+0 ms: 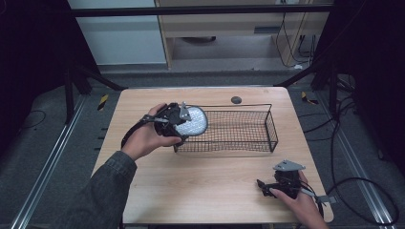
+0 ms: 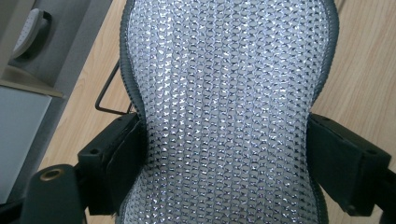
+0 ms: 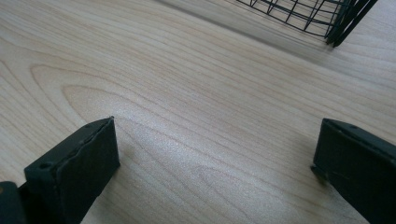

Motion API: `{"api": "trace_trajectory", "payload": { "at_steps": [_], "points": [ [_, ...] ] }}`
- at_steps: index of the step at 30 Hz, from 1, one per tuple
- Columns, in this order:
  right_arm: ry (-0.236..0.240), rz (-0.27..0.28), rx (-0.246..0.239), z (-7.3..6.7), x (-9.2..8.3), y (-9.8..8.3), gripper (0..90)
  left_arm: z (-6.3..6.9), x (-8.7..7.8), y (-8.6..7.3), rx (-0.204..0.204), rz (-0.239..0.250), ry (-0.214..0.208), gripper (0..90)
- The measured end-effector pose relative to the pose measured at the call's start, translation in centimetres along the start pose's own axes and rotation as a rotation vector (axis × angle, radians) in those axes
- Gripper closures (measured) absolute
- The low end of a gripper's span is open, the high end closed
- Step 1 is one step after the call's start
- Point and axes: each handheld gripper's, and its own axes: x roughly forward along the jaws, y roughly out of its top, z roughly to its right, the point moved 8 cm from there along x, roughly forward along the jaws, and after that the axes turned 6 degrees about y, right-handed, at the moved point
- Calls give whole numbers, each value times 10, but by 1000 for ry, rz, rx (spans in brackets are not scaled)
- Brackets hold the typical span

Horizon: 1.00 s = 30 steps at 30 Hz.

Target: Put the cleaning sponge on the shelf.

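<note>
Pad (silvery mesh, apparently unlabelled) clamped in left hand-held gripper.

The left gripper is raised off the table in the person's left hand, forearm in a dark sleeve reaching in from below; its jaws are clamped tight. The right gripper rests low near the table's front edge in the right hand, jaws spread wide

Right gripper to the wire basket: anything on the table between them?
No. In the high view, bare wooden table runs from the right gripper to the wire basket; the right gripper view shows the same.
</note>
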Motion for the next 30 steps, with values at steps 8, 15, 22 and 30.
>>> {"api": "trace_trajectory", "payload": {
  "at_steps": [8,15,22,30],
  "points": [
    [0,1,0,0,0,0,3,-7,5,6,11,0,10,148],
    [0,0,6,0,1,1,3,-12,10,13,30,2,13,148],
    [0,1,3,0,1,1,3,-15,12,20,46,1,20,149],
    [1,1,7,0,2,2,3,-15,23,27,66,-6,23,152]
  ]
}}
